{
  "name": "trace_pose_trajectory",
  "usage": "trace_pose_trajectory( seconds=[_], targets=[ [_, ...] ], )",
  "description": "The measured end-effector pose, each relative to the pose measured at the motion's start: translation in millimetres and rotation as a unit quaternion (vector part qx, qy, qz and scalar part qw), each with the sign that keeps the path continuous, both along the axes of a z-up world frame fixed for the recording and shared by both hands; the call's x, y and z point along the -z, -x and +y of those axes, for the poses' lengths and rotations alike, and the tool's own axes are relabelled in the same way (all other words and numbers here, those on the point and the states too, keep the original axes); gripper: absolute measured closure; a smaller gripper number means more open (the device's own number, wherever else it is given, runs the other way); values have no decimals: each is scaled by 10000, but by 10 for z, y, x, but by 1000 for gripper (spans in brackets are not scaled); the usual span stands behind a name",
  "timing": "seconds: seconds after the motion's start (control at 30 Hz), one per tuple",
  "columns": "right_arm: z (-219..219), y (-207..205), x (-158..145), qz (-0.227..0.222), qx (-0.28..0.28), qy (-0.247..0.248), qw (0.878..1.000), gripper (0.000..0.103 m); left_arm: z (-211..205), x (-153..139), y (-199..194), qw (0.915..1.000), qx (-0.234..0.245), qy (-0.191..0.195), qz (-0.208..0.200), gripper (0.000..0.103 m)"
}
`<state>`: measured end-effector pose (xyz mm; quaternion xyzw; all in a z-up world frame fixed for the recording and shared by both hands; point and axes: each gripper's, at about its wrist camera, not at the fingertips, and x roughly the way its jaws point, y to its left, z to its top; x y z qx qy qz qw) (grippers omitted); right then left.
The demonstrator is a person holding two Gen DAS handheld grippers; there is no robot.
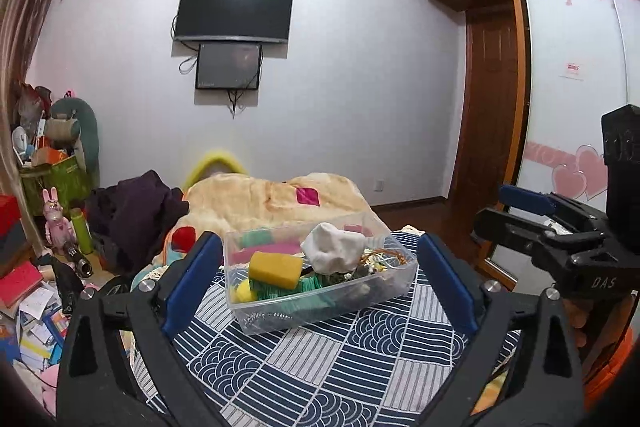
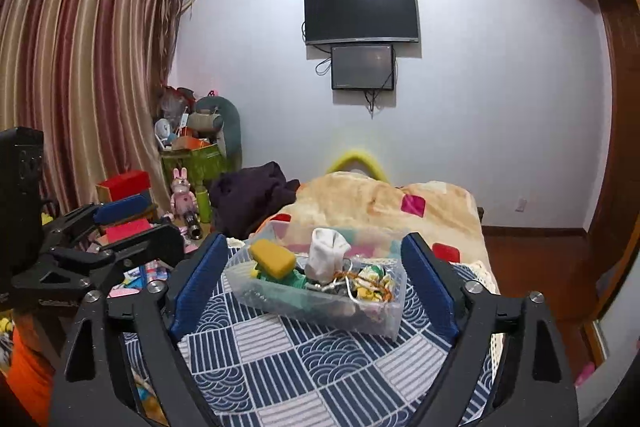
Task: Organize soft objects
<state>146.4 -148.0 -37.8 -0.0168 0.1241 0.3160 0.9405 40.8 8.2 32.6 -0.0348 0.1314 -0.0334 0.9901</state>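
Here, both grippers are hovering with jaws spread apart, left gripper [image 1: 320,275] and right gripper [image 2: 314,277] about equally near a clear bin [image 1: 280,319] straight ahead, holding a yellow sponge [image 1: 275,269], its long side lying crosswise.

Sponge [image 1: 275,269] left of sock [image 1: 335,251] in bin [image 1: 320,311].
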Motion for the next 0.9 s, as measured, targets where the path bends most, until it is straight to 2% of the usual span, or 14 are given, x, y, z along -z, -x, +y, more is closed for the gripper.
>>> trace_pose_trajectory(
  seconds=[0.37, 0.9],
  targets=[
    [-66, 152, 117, -115, 272, -4, 9996, 1, -14, 153, 112, 9999, 0, 156, 76, 1],
    [-90, 208, 171, -89, 265, 6, 9996, 1, -30, 235, 61, 9998, -7, 103, 161, 1]
  ],
)
